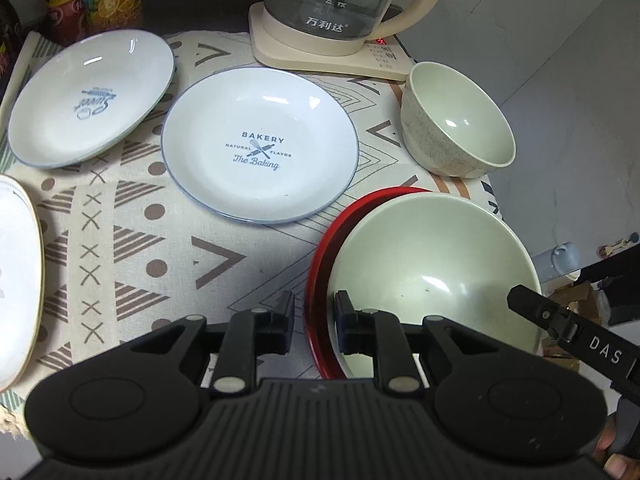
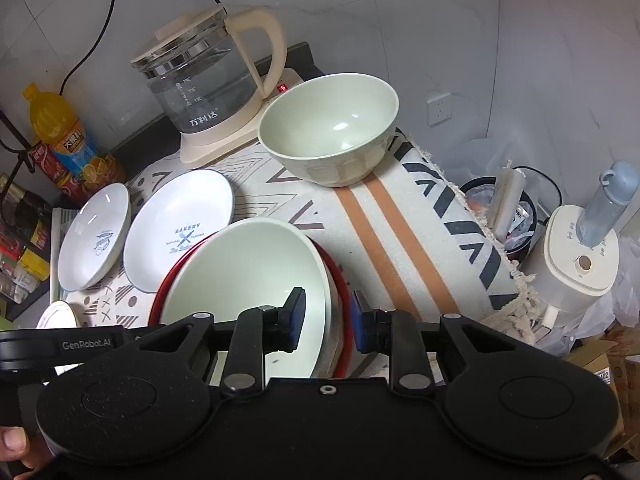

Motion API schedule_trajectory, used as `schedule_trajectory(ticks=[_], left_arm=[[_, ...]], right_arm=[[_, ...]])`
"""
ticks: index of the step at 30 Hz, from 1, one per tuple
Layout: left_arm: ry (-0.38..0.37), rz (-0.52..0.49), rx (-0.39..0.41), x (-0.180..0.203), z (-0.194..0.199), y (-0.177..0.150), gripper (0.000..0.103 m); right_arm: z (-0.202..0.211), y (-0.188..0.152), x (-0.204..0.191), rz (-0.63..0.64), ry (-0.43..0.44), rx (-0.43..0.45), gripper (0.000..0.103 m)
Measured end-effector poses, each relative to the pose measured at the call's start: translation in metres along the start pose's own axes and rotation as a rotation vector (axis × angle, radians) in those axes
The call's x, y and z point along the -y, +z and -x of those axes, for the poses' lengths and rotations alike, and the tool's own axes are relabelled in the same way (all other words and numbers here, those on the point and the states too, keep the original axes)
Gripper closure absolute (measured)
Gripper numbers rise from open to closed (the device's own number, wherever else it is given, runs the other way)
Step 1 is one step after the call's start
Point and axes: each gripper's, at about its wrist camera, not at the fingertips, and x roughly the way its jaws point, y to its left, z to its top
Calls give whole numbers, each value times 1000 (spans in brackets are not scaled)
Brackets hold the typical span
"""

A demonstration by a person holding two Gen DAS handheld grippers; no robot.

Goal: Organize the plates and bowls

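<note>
Your two grippers straddle opposite rims of the nested stack: the left gripper [image 1: 315, 322] has its jaws spread around the red plate's [image 1: 320, 280] near-left edge, the right gripper [image 2: 327, 318] spread around the right rim of plate and large green bowl [image 2: 240, 272] (neither visibly pinching). Beyond lie the bakery plate [image 1: 260, 146], a second white plate [image 1: 90, 96], and the small green bowl [image 1: 458, 120] by the kettle [image 1: 332, 12].

pale green bowl [image 2: 240, 276] | red plate [image 1: 320, 280] | white blue-rimmed plate [image 1: 260, 148] | beige geometric-patterned cloth [image 1: 132, 240]
</note>
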Motion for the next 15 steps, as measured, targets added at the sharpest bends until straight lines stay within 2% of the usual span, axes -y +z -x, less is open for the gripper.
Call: schedule_trajectory(ticks=[6,11,12,14,15], left_arm=[[20,0,9,1,5,-1,85],[30,-2,23,4,14,-3,85],[32,-5,27,5,17,-3,82],[36,-14,43,10,22,-4,76],[40,-19,52,12,26,-5,71]], right_arm=[[-1,-7,11,-22,11,-10,81],[12,-9,15,-35,48,22,78],[15,-8,15,-32,50,29,73],[21,-7,16,-31,50,44,56],[24,-7,17,-31,44,57,41]])
